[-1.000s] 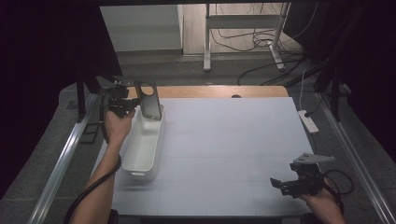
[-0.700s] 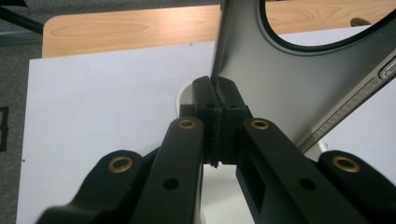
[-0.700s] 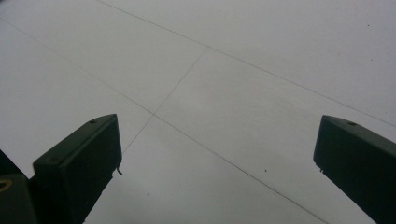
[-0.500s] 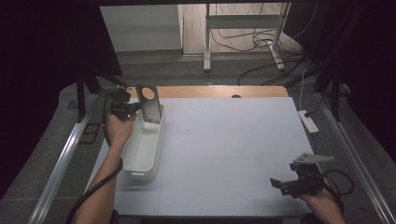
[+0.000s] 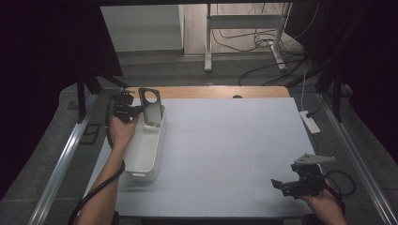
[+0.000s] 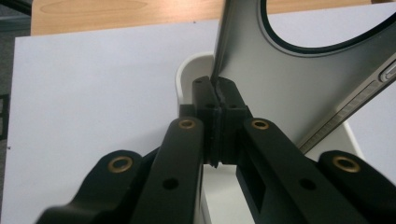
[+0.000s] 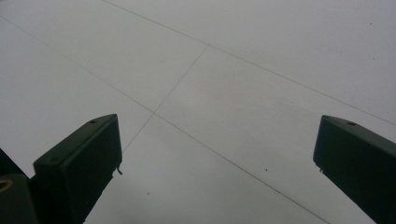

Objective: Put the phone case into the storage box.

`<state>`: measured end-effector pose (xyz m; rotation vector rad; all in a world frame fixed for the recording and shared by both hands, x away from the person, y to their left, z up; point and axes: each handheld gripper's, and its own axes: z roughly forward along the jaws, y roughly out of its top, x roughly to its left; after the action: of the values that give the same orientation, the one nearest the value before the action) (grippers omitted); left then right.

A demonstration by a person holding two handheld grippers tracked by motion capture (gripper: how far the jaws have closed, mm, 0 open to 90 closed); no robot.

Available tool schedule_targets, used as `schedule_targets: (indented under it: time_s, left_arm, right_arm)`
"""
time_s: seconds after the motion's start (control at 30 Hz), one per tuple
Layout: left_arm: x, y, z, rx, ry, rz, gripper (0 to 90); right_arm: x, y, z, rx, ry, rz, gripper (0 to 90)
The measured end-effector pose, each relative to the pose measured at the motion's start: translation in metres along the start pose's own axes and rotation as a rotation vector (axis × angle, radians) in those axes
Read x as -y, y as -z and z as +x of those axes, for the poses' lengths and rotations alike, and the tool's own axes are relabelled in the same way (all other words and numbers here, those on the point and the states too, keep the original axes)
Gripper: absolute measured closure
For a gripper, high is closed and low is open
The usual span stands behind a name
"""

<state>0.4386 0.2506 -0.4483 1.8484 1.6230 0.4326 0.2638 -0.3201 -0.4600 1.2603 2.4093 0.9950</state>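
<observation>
From where I'm sitting, my left gripper (image 5: 133, 111) is clamped tight on the edge of a flat grey plate with a round hole (image 5: 151, 107), jaws pinched together on its thin rim. The plate stands upright, tilted a bit, over the far end of the white bin (image 5: 143, 152) at the left side of the table (image 5: 234, 154). My right gripper (image 5: 281, 183) sits near the right front corner, jaws spread wide, nothing between them, just hanging over bare tabletop.

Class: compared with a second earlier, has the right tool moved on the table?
No. The right tool stays near the table's front right corner, open, beside the same seam lines.
</observation>
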Motion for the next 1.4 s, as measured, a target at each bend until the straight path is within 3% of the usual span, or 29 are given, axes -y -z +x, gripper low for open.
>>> schedule_targets:
  time_s: [0.4,0.77,1.4]
  left_arm:
    - [-0.002,0.004,-0.001,0.018,-0.01,-0.03,77.6]
    - [0.0,0.009,0.0,0.043,-0.015,-0.064,61.1]
    - [0.006,0.013,0.009,0.098,-0.017,-0.099,37.2]
  right_arm:
    - [0.0,0.0,0.0,0.0,0.001,0.0,1.8]
    - [0.0,0.001,0.0,0.0,0.003,-0.002,1.8]
    - [0.0,0.0,0.0,-0.002,0.003,0.0,1.7]
